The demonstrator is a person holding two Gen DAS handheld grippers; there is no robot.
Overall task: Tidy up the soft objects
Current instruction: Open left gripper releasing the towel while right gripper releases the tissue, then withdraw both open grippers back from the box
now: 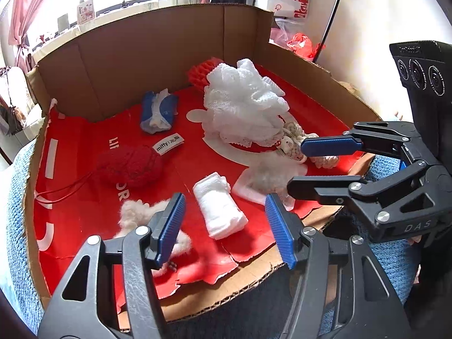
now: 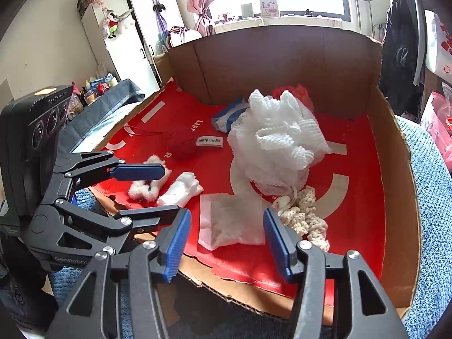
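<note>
Progress: early, as judged from the layout. The soft objects lie scattered on the red liner of the cardboard box (image 1: 158, 56): white mesh pouf (image 1: 243, 104), red yarn ball (image 1: 130, 166), rolled white cloth (image 1: 219, 209), cotton tuft (image 1: 132, 214), white pouch (image 2: 231, 220), crocheted cord (image 2: 305, 220) and blue-white pack (image 1: 159, 110). No grouping is evident.

The left gripper (image 1: 226, 226) and right gripper (image 2: 226, 240) both have fingers moderately apart, holding nothing.

Legible text: a label (image 1: 168, 144) reading "miffy"; "DAS" and "GenRobot" on the grippers.
</note>
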